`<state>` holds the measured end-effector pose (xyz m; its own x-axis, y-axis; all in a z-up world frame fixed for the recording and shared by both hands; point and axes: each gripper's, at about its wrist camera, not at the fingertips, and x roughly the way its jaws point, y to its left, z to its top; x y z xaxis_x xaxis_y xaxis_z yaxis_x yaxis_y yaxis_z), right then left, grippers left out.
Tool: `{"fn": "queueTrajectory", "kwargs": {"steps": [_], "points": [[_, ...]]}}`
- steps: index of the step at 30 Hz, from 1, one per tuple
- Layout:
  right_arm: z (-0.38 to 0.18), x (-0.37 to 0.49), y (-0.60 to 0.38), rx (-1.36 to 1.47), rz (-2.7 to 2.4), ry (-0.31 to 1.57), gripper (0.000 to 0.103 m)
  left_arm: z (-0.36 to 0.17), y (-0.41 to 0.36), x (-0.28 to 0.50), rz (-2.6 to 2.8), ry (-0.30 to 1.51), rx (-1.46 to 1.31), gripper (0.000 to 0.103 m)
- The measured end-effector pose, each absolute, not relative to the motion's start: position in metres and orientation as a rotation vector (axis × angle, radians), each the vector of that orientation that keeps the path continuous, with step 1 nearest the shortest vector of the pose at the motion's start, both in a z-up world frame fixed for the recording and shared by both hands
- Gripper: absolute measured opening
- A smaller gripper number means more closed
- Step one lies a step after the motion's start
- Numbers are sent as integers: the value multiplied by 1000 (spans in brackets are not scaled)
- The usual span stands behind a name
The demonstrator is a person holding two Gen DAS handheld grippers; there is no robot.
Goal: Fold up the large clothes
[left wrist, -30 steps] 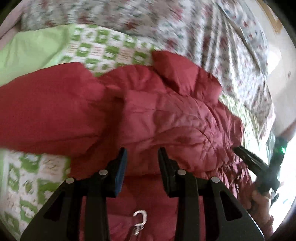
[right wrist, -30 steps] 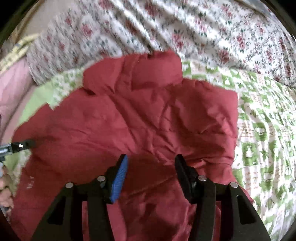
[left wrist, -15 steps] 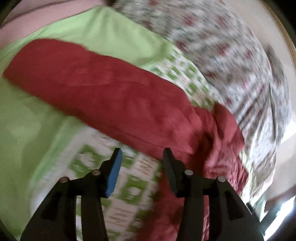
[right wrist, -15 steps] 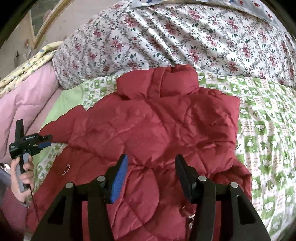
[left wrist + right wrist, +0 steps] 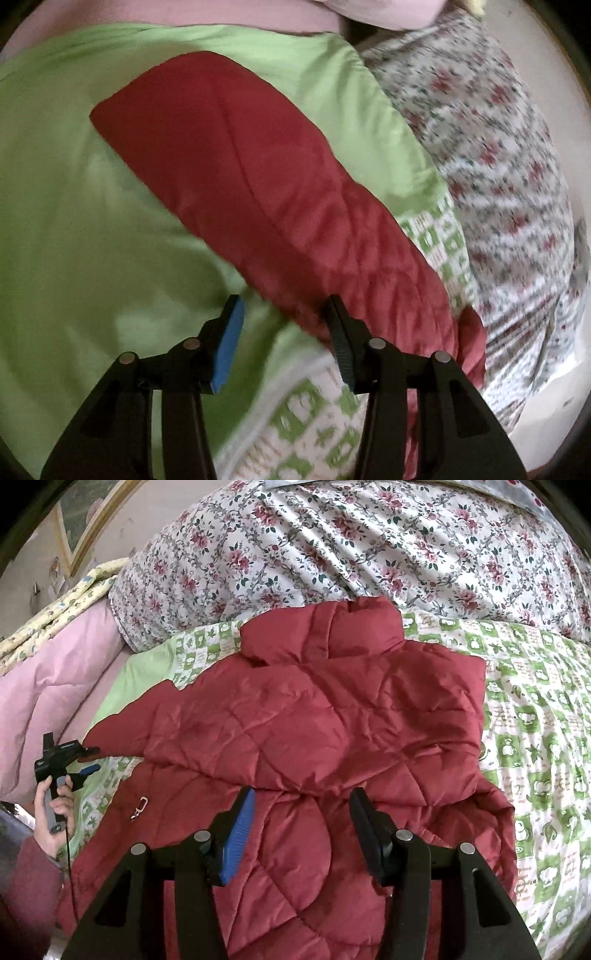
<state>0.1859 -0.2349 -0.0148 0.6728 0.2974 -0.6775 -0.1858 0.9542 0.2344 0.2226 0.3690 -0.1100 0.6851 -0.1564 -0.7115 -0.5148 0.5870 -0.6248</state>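
Note:
A dark red quilted jacket (image 5: 314, 731) lies spread on the bed, collar at the far end, one side folded in over the body. Its left sleeve (image 5: 258, 177) stretches out over the plain green sheet (image 5: 74, 221), cuff at the far end. My left gripper (image 5: 284, 310) hovers open over the near part of that sleeve, whose edge runs under the right finger; nothing is pinched. The right wrist view shows this left gripper (image 5: 92, 759) in a hand (image 5: 55, 812) beside the sleeve's tip. My right gripper (image 5: 301, 801) stands open just above the jacket's lower front, holding nothing.
A floral duvet (image 5: 369, 546) is heaped along the far side. A pink quilt (image 5: 48, 686) lies at the left. The green-and-white patterned sheet (image 5: 535, 738) spreads out to the right. A small metal clip (image 5: 138, 806) lies on the jacket's left hem.
My left gripper has swung left and rolled, from over the jacket's body out to the left sleeve, with its jaws a little wider. The right gripper drew back slightly, then held still.

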Motion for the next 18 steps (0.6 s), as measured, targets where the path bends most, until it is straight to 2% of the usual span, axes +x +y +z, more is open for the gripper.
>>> {"fn": "queueTrajectory", "kwargs": {"steps": [9, 11, 12, 13, 18], "points": [[-19, 188, -235, 151, 278, 803, 54, -123, 403, 255, 257, 764, -974, 44], [-21, 188, -235, 147, 279, 805, 54, -115, 399, 258, 267, 753, -928, 36], [-21, 189, -236, 148, 279, 806, 54, -108, 394, 259, 258, 741, -893, 19], [-21, 189, -236, 149, 279, 806, 54, -101, 388, 260, 243, 731, -866, 13], [-22, 191, -242, 164, 273, 808, 54, -63, 362, 252, 189, 663, -774, 8]]}}
